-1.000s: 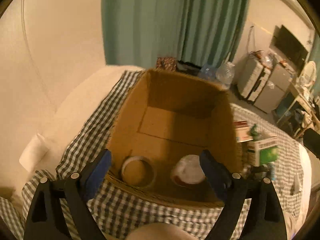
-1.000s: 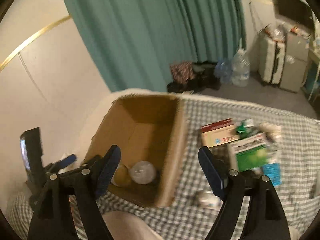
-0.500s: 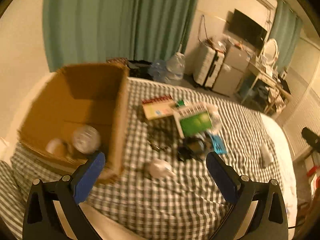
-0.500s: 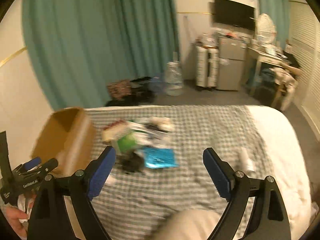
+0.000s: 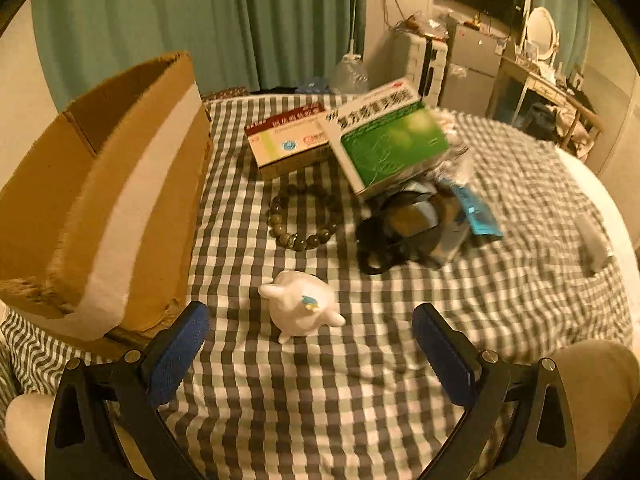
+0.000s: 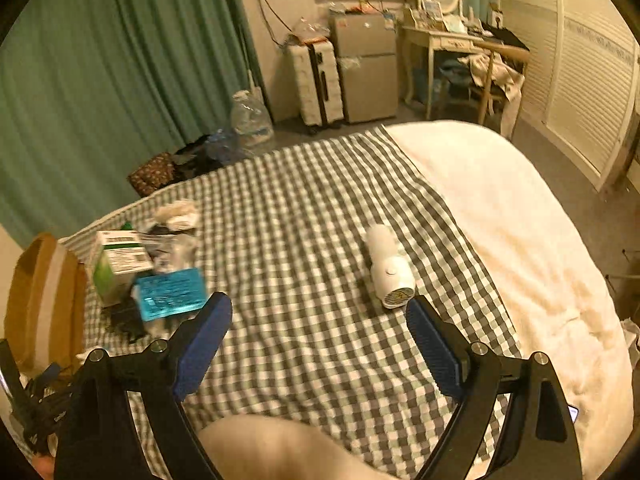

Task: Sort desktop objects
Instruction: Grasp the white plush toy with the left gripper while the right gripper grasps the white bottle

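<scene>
Between wide-spread left gripper [image 5: 310, 336] pads: white horned figurine [image 5: 300, 306], blue spot, lying tipped. At twelve o'clock, bead bracelet [image 5: 306, 216]. Right gripper [image 6: 320, 334] wide too, empty.

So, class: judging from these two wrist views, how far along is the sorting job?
Done: cannot tell; the brown cardboard box hides its inside. In hand: nothing; left gripper and right gripper are open. Left: white animal figurine, dark bead bracelet, green-and-white carton, white handheld fan on the checked cloth.
</scene>
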The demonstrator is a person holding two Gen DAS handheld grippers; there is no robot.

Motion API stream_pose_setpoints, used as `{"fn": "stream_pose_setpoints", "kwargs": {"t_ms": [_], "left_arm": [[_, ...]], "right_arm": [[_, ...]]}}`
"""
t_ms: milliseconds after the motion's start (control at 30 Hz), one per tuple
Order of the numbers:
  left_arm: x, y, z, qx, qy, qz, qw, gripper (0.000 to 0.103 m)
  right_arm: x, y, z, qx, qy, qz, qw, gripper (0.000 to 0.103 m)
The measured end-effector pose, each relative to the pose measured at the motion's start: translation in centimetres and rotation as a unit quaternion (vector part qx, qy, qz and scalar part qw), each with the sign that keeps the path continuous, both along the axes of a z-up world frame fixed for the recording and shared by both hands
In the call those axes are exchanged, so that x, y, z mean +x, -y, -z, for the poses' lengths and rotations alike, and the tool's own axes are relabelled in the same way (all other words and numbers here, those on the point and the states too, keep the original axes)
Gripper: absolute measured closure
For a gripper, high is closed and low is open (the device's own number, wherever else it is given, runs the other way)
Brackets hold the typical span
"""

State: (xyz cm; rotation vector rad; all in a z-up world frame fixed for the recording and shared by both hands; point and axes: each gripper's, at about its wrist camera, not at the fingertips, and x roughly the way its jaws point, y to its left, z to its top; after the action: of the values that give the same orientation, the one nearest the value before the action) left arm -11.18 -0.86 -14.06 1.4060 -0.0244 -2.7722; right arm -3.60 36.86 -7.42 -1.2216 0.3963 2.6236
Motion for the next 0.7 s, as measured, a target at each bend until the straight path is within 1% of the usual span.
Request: {"fn": "stream_pose_setpoints", "kwargs": {"t_ms": [133,267,300,333,400,433,467,533,600,633,700], "left_arm": [[-1.4,-0.1,1.8,-0.028,0.003,0.001,0.9996,0.000],[-2.3,0.1,3.4,-0.028,0.013,-0.001,0.9995,0.001],[-2.6,0.1,3.7,-0.033,0.018,-0.001,0.9993,0.008],[-2.8,0.0,4.3,-0.041,0.029,-0.001,0.9987,0.010],[-3.3,-0.1,5.2,-0.034,0.057,0.009,0.9978,0.025],[-3.5,0.0,5.8,-0.026,0.075,0.012,0.9968,0.029],[-3.7,0.0,6.3,-0.024,0.087,0.012,0.9958,0.035],[-3.7,0.2,6.5,-0.019,0.086,0.008,0.9961,0.038],[-3.7,0.4,6.4,-0.015,0.077,0.006,0.9969,0.050],[-3.7,0.5,6.3,-0.011,0.077,0.005,0.9969,0.050],[-3.6,0.7,6.3,-0.006,0.076,0.005,0.9970,0.050]], "right_arm": [[-1.7,-1.4,2.5,-0.007,0.021,0.015,1.000,0.014],[-3.3,-2.4,4.6,0.002,0.045,0.024,0.999,0.014],[-3.8,-2.7,5.1,0.004,0.051,0.024,0.998,0.014],[-4.4,-3.0,5.8,0.009,0.059,0.023,0.998,0.014],[-5.4,-3.4,6.8,0.026,0.073,0.023,0.997,0.014],[-6.0,-3.7,7.3,0.033,0.077,0.022,0.996,0.014],[-6.4,-4.0,7.6,0.037,0.078,0.022,0.996,0.014],[-7.4,-5.0,8.4,0.041,0.082,0.031,0.995,0.014],[-8.4,-6.1,9.2,0.043,0.095,0.043,0.994,0.014],[-8.9,-6.6,9.8,0.043,0.107,0.046,0.992,0.014],[-9.4,-7.0,10.7,0.040,0.122,0.043,0.991,0.020]]}}
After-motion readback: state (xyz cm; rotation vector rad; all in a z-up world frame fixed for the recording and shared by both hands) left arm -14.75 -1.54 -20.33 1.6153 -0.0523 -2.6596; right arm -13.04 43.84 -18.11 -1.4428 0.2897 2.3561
